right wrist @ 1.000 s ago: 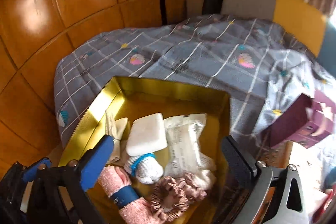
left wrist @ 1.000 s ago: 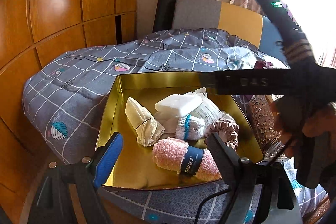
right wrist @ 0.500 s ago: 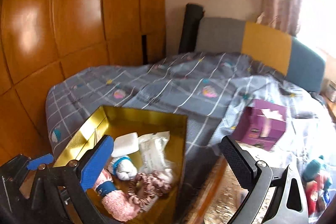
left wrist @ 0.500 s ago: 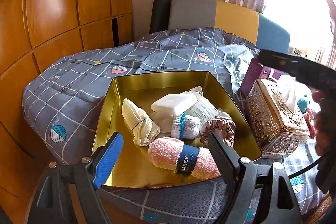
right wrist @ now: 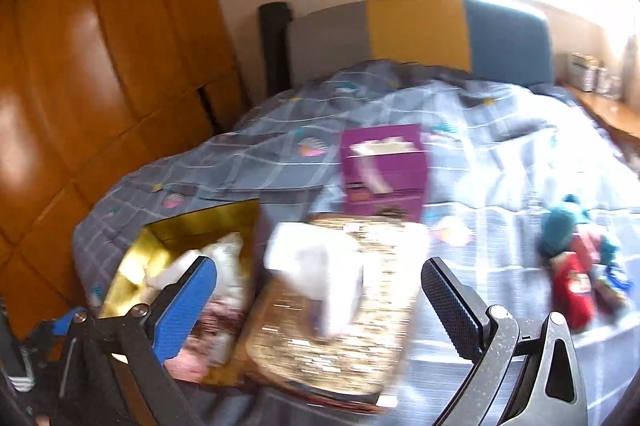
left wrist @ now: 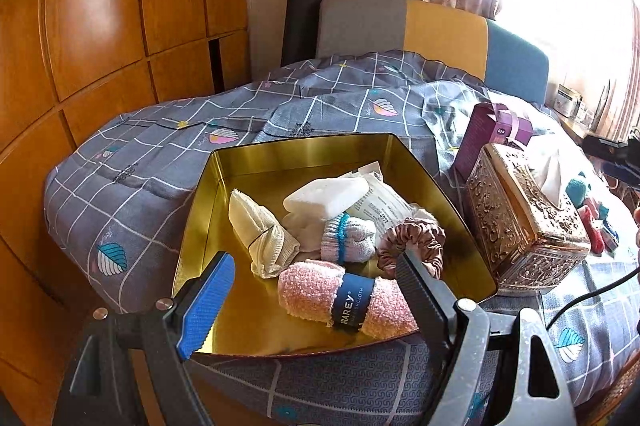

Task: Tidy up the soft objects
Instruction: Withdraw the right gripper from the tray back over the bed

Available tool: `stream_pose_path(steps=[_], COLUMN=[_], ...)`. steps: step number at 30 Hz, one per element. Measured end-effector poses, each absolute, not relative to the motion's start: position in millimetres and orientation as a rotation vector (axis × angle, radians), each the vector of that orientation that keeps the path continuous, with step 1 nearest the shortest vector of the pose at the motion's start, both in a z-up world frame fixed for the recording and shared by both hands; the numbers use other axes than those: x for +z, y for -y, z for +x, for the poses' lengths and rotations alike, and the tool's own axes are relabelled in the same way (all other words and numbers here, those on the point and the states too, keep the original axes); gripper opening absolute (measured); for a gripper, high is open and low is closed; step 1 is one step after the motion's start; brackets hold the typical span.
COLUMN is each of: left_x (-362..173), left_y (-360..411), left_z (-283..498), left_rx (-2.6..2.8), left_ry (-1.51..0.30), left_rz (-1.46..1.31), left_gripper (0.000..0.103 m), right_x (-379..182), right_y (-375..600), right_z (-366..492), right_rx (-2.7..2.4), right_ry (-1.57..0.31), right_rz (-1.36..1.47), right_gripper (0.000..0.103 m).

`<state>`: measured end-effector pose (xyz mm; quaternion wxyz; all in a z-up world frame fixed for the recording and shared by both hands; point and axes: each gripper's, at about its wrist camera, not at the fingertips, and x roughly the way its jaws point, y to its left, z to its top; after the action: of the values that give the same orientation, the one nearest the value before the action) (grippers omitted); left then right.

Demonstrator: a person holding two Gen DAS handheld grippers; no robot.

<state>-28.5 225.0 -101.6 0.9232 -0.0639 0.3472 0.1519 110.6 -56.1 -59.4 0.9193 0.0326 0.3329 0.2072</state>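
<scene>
A gold tin tray (left wrist: pixel 280 154) sits on the bed and holds several soft things: a pink rolled cloth with a blue band (left wrist: pixel 344 296), a white sock with a blue stripe (left wrist: pixel 350 238), a cream sock (left wrist: pixel 260 230), a pink scrunchie (left wrist: pixel 416 246) and a white pad (left wrist: pixel 326 192). My left gripper (left wrist: pixel 310 296) is open and empty, just in front of the tray's near edge. My right gripper (right wrist: pixel 320 302) is open and empty, in front of the gold tissue box (right wrist: pixel 340 326). A teal and red bundle of soft things (right wrist: pixel 576 258) lies on the bed to the right.
A gold embossed tissue box (left wrist: pixel 520 218) stands right of the tray, with a purple box (left wrist: pixel 492 138) behind it. The grey checked quilt (left wrist: pixel 160 154) covers the bed. A wooden wardrobe (left wrist: pixel 100 26) fills the left. The right wrist view is blurred.
My right gripper has swung from above the tray to the right, over the tissue box, and has left the left wrist view. My left gripper has barely moved.
</scene>
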Motion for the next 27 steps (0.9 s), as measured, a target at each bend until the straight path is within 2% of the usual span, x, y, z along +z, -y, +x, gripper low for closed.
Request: stream_pose_path(steps=[11, 27], left_x=[-100, -81], left_y=[-216, -176], left_z=[-27, -14], left_rx=[0.296, 0.219], left_ry=[-0.717, -0.717], left_rz=[-0.100, 0.001], left_gripper=[0.084, 0.084], right_x=[-77, -85], right_y=[183, 320], right_z=[130, 148], right_rx=[0.171, -0.098], right_ry=[-0.768, -0.763], right_rz=[0.190, 0.324], right_gripper=[0.103, 0.103])
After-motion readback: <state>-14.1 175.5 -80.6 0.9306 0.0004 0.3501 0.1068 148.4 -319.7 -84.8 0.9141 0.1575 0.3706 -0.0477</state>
